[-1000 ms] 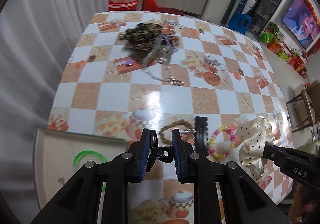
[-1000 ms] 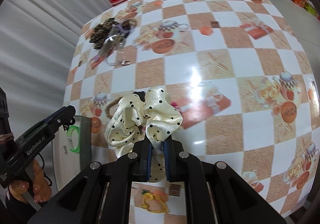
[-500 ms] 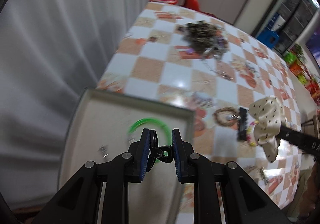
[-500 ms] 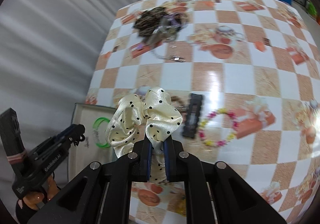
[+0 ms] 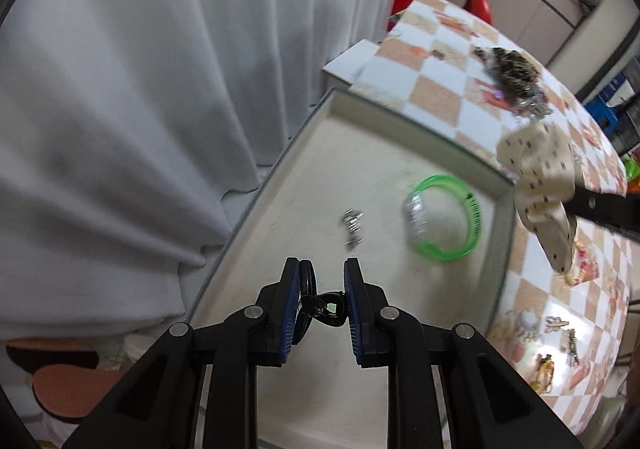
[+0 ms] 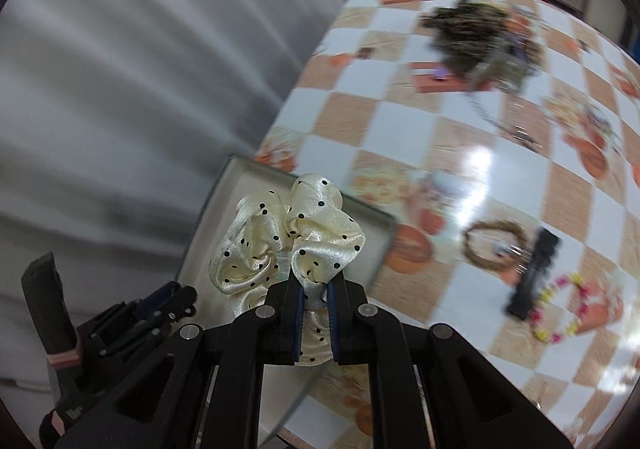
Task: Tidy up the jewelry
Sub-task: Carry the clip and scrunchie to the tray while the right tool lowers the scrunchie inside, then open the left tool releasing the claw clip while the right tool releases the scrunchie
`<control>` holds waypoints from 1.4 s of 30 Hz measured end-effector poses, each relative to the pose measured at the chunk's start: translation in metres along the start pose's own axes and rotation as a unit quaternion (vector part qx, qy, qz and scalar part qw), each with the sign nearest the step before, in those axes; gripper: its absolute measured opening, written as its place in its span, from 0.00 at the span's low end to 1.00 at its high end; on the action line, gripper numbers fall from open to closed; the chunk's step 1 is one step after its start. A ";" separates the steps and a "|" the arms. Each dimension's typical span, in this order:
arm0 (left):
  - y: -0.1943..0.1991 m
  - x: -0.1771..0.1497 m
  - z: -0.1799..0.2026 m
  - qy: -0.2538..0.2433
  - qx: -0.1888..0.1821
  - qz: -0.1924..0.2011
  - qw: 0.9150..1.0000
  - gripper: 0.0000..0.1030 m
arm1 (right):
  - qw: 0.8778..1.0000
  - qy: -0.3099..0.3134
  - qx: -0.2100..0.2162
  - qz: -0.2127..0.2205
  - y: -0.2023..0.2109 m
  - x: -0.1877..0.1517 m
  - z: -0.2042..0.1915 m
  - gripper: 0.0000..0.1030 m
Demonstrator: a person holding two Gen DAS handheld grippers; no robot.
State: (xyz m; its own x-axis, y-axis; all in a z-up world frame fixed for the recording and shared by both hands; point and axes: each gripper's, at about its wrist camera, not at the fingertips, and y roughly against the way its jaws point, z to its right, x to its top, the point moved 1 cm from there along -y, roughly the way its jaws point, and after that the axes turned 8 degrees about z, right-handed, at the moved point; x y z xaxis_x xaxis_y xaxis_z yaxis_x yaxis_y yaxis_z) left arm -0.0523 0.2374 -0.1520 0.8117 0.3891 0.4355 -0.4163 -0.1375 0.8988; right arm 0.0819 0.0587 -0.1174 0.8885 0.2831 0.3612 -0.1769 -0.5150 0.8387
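Gripping black clip [image 5: 322, 303], L tongs [image 5: 322, 289] over tray [image 5: 280, 185]; R tongs [image 6: 314, 303] clamped on cream dotted scrunchie [image 6: 288, 237], near tray's right edge.

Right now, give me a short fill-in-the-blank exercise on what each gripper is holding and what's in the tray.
1. The right gripper is shut on a cream ____ with black dots.
2. The bangle lying in the tray is ____ in colour.
3. The left gripper holds a small ____-coloured clip between its fingers.

Missing words: scrunchie; green; black
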 end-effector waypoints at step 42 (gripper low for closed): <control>-0.027 -0.020 -0.011 0.010 0.044 -0.009 0.999 0.93 | 0.997 0.069 -0.005 -0.045 -0.094 0.015 -0.040 0.61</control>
State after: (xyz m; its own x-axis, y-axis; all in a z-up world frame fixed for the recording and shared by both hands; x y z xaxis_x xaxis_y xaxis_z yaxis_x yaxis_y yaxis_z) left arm -0.0616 0.2434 -0.1851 0.8102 0.4107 0.4181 -0.3623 -0.2098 0.9081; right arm 0.0945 0.1441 -0.1748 0.8347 0.4367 0.3354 -0.1029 -0.4746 0.8741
